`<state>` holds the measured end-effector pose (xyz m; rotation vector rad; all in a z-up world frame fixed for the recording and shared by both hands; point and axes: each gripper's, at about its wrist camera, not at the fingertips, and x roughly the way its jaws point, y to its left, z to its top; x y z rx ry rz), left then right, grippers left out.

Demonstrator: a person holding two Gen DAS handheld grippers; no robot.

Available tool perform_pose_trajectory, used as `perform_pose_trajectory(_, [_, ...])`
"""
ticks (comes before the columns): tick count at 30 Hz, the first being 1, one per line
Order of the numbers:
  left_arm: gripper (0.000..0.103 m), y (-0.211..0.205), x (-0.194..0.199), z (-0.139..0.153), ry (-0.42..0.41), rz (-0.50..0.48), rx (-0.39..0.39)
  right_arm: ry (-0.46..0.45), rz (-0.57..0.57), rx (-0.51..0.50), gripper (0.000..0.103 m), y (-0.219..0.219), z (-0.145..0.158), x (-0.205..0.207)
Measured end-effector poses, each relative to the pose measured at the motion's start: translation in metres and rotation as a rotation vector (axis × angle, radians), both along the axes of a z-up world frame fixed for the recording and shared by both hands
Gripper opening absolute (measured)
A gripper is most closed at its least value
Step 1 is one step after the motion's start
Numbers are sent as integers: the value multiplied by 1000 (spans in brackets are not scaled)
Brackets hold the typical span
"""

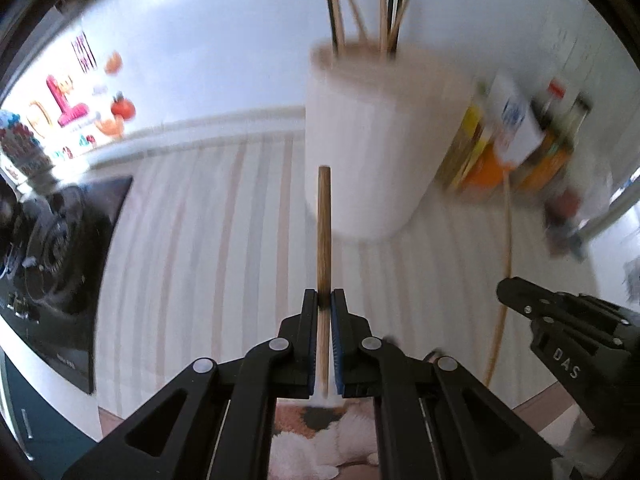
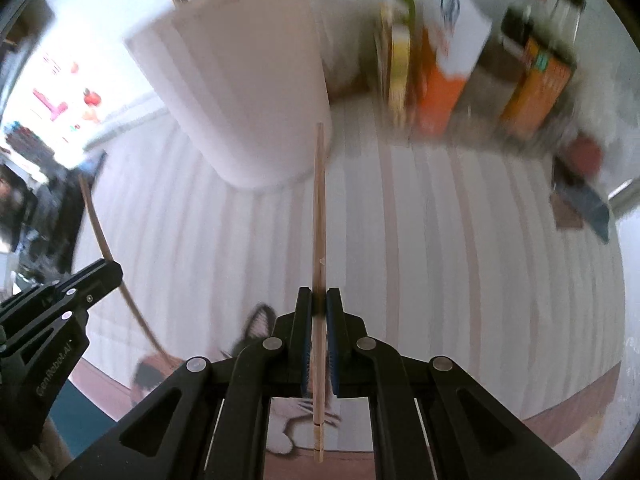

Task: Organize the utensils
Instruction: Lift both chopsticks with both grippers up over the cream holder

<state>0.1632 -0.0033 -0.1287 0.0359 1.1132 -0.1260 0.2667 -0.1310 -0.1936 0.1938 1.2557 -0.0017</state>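
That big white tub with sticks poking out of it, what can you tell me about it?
The white holder is a tall, smooth, round container with a wood-coloured rim, possibly plastic; motion blur hides finer detail. It stands on the striped tabletop, beside boxes and bottles. Several chopsticks, some pale wood and some dark, stand in it, leaning apart. Neither gripper touches it; each holds a wooden chopstick in front of it.

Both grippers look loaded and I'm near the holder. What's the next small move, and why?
Probably lift the left gripper until its chopstick clears the white holder rim; the stick sits below the rim. The right gripper also clamps a chopstick.
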Motion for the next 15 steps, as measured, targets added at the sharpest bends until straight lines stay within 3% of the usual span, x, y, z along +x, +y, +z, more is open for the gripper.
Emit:
perform_pose_trajectory(3, [4, 1, 9, 43, -79, 7, -64, -81, -2, 24, 7, -2, 33, 7])
perform_pose_trajectory(9, [4, 2, 48, 126, -227, 3, -199, -296, -37, 105, 7, -21, 129, 37])
perform_pose_trajectory(15, [4, -3, 98, 171, -387, 31, -223, -473, -108, 144, 7, -44, 188, 92])
